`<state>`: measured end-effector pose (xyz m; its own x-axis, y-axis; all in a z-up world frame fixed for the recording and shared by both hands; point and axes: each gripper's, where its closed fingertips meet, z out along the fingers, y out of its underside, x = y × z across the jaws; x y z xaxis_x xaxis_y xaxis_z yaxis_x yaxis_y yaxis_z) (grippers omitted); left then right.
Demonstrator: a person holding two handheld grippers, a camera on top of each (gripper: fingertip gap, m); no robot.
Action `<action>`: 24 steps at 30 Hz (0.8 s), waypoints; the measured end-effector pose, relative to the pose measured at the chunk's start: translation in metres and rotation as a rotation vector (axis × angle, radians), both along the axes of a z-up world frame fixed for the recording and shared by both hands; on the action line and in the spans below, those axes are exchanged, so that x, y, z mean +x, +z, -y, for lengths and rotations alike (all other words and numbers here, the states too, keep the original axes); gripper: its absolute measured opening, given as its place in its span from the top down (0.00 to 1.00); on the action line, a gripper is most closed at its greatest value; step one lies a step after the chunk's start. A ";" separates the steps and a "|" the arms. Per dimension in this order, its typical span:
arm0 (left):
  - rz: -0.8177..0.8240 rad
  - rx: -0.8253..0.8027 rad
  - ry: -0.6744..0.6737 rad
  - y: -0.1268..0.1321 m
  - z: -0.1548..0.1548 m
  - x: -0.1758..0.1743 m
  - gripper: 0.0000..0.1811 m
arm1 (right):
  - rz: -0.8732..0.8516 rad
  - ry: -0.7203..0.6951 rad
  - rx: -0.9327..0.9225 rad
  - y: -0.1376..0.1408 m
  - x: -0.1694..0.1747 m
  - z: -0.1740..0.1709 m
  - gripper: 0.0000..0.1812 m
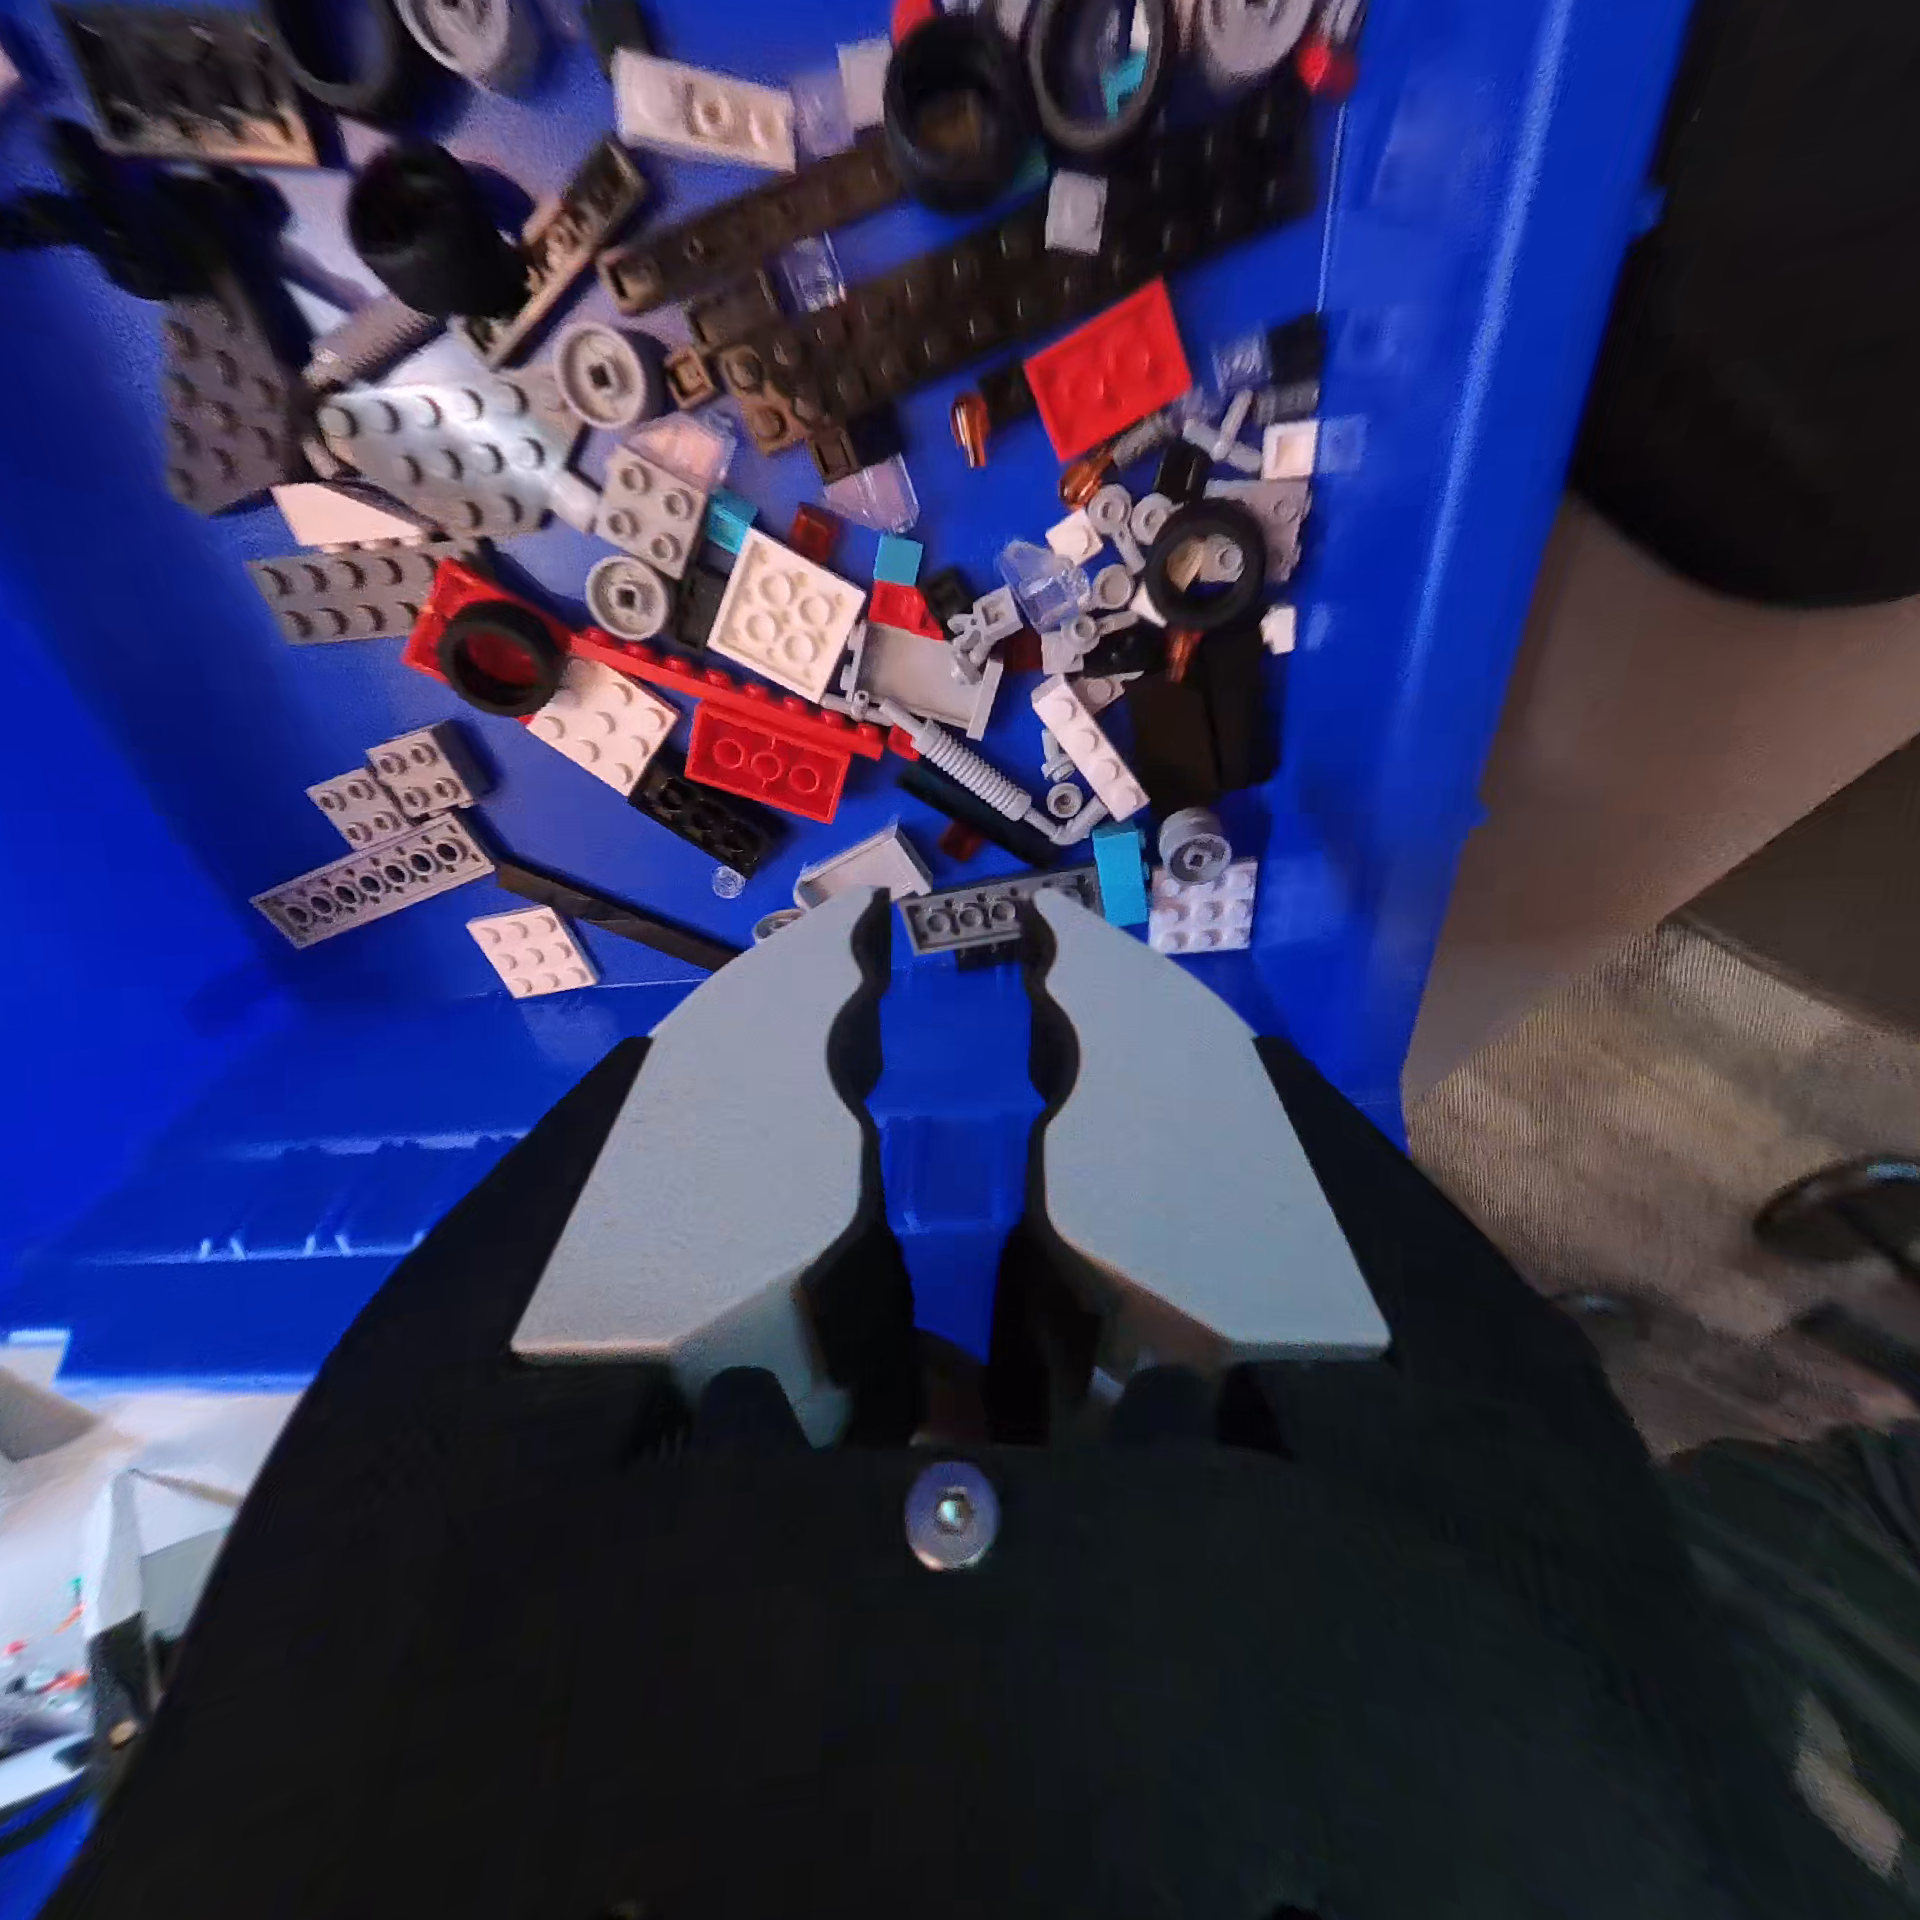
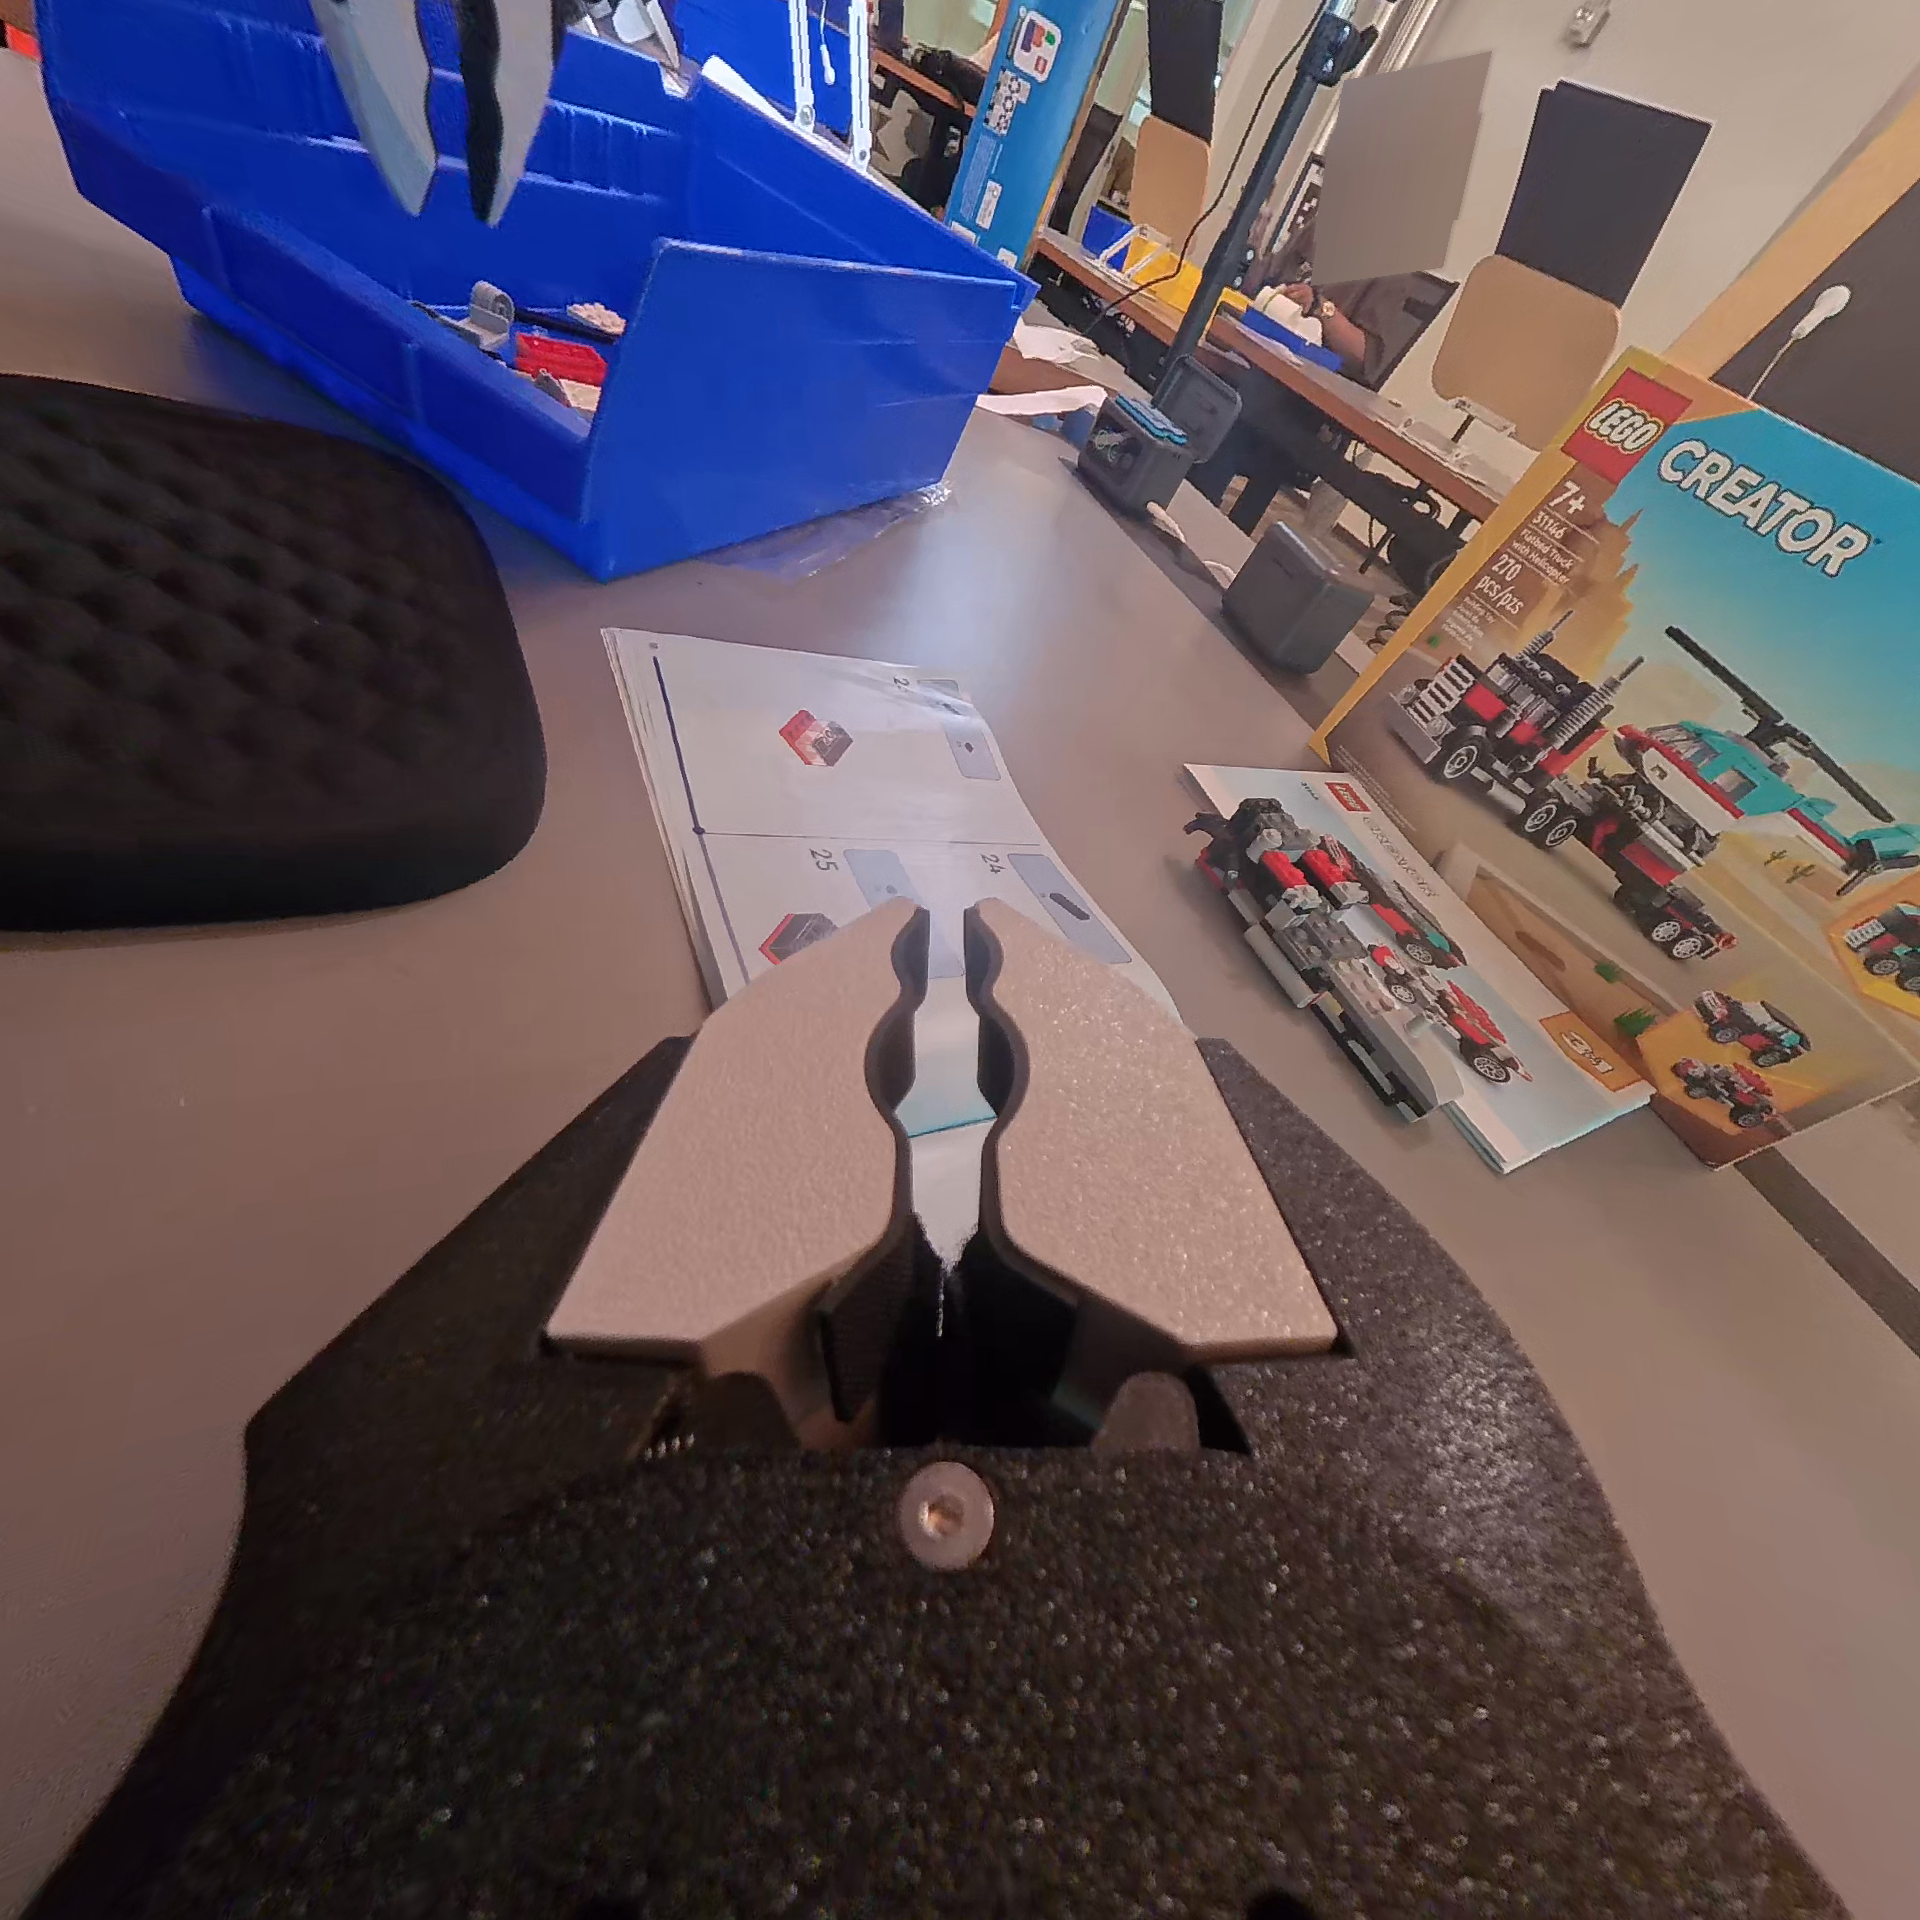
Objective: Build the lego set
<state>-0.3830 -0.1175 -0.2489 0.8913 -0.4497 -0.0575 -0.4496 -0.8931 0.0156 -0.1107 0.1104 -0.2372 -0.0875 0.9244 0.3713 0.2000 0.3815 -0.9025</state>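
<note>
Loose lego pieces [image 1: 769, 582] fill the blue bin [image 1: 1455, 520] at twelve o'clock of the left gripper [image 1: 961, 914], parted, empty. Right gripper [image 2: 945, 914], slightly parted, empty, hovers over the instruction booklet [image 2: 831, 769].

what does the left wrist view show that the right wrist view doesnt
Only the left wrist view looks down into the bin at the loose pieces: a red plate, a black tyre, a grey spring piece, and the left tongs open and empty above them. Only the right wrist view shows the open instruction booklet, the set's box, a black cushion and the right tongs, open and holding nothing. Both show the blue bin.
</note>
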 end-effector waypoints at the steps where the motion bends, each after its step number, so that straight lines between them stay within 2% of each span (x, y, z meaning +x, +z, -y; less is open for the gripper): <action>1: -0.007 -0.035 -0.014 -0.005 0.000 -0.002 0.86 | -0.003 -0.001 0.001 0.001 0.000 0.000 0.96; 7: 0.058 -0.187 -0.025 -0.032 0.000 -0.002 0.86 | -0.028 0.002 -0.006 0.005 0.002 0.000 0.96; 11: 0.068 -0.235 0.052 -0.044 0.003 -0.006 0.85 | -0.037 0.004 -0.013 0.006 0.003 0.000 0.96; 14: 0.065 -0.240 0.097 -0.047 0.002 -0.007 0.90 | -0.037 0.011 -0.020 0.006 0.003 0.001 0.96; 17: 0.060 -0.244 0.075 -0.048 0.001 -0.009 0.95 | -0.040 0.017 -0.021 0.006 0.003 0.001 0.96; 21: 0.073 -0.232 0.103 -0.047 -0.001 -0.012 0.95 | -0.046 0.018 -0.022 0.007 0.003 0.001 0.96; 24: 0.042 -0.173 0.129 -0.035 -0.006 -0.019 0.94 | -0.047 0.021 -0.023 0.007 0.003 0.001 0.96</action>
